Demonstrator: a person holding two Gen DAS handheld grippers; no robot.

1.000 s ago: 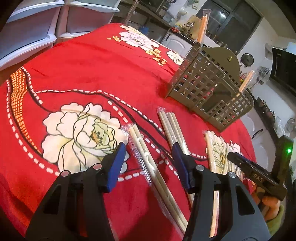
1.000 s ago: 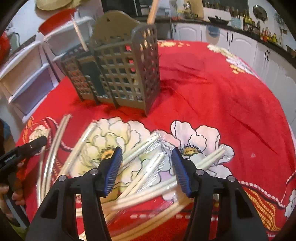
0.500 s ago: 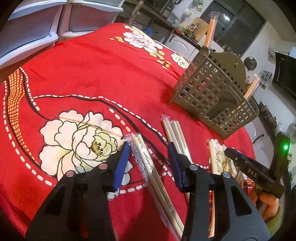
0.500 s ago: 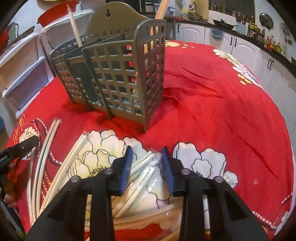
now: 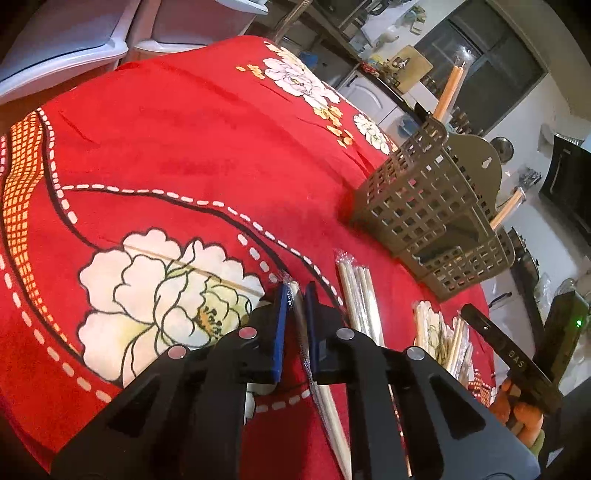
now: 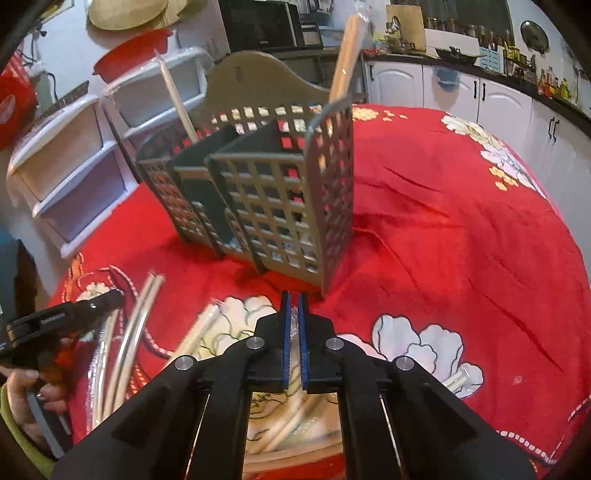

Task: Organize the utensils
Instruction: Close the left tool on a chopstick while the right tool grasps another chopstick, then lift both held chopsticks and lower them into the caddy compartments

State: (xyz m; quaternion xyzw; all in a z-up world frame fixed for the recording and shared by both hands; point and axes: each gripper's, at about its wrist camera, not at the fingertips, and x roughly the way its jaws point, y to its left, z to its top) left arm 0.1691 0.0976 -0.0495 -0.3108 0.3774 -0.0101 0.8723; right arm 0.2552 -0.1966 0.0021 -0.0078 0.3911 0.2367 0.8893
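Pinching wrapped chopsticks, left gripper and right gripper hover low.

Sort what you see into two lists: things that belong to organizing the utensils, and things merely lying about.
Belongs to the job:
wrapped chopsticks
utensil caddy
left gripper
right gripper

Lying about:
plastic drawer unit
red bowl
straw hat
microwave

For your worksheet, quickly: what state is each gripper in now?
Left gripper: shut on wrapped chopsticks.
Right gripper: shut on a chopstick wrapper.
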